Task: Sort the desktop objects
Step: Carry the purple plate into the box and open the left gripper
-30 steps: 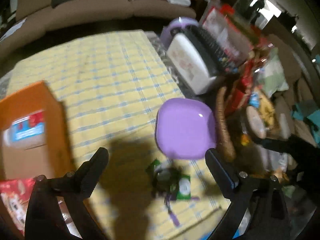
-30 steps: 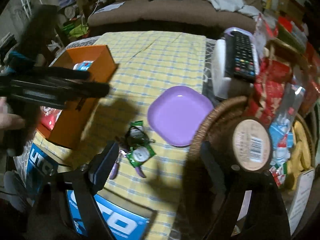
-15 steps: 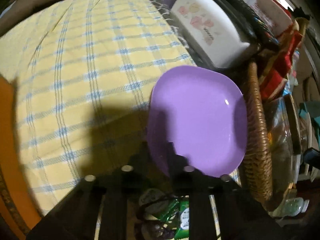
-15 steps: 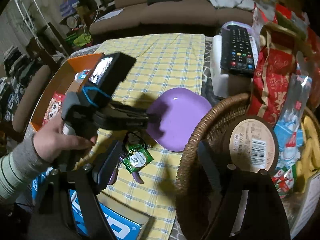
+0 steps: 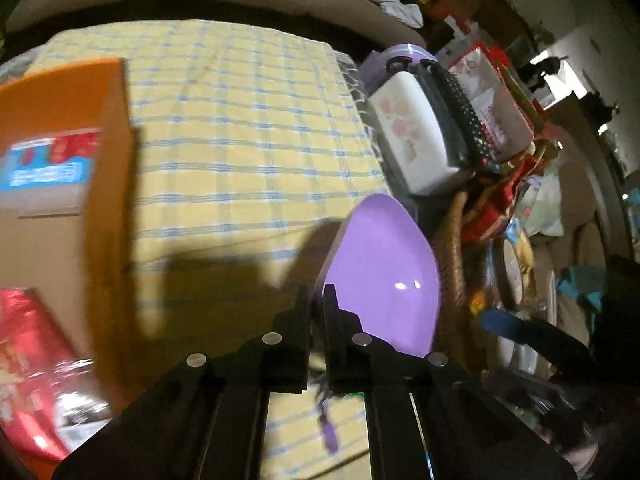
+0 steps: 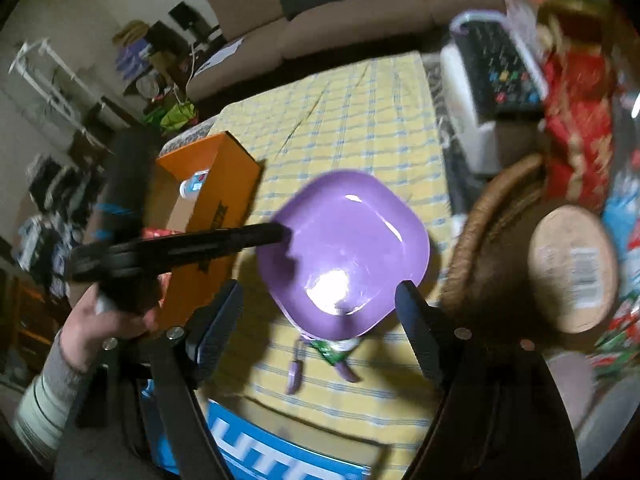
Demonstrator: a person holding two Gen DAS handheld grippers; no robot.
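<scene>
Your left gripper (image 5: pixel 317 292) is pinched tight on the edge of the square purple plastic plate (image 5: pixel 384 276). In the left wrist view the plate stands almost on its side, so you see only a thin slice of it, and your black fingers (image 5: pixel 298 320) cover the spot where they bite. The right wrist view shows it better: the plate (image 6: pixel 344 252) is up in the air above the yellow checked cloth (image 6: pixel 360 120), tipped toward the camera, and the long black gripper (image 6: pixel 280 232) grabs its left rim. Your left hand (image 6: pixel 104 320) shows there too, wrapped round the handle.

Your right gripper (image 6: pixel 318 304) is open wide and holds nothing. Its two fingers sit on each side of the plate's low edge, but you cannot tell if they touch it.

Under the plate some small things lie on the cloth. The plate hides most of them. You can see two little purple handles (image 6: pixel 295 372) and a bit of a green packet (image 6: pixel 332 350). In the left wrist view they are just a dark blur behind your fingers.

The orange cardboard box (image 5: pixel 64 128) is blurry and cut off at the left side there. The right wrist view shows that it (image 6: pixel 216 184) is open on top, with a small bottle inside. The brown woven basket (image 6: pixel 492 216) stands just beside the plate on the right, and a round brown lid with a barcode (image 6: pixel 572 268) pokes out of it, all smeared. A black remote control (image 6: pixel 504 68) rests on a white box (image 6: pixel 460 92) at the far right of the table. Blue print at the bottom is cut off, so you cannot read it.
</scene>
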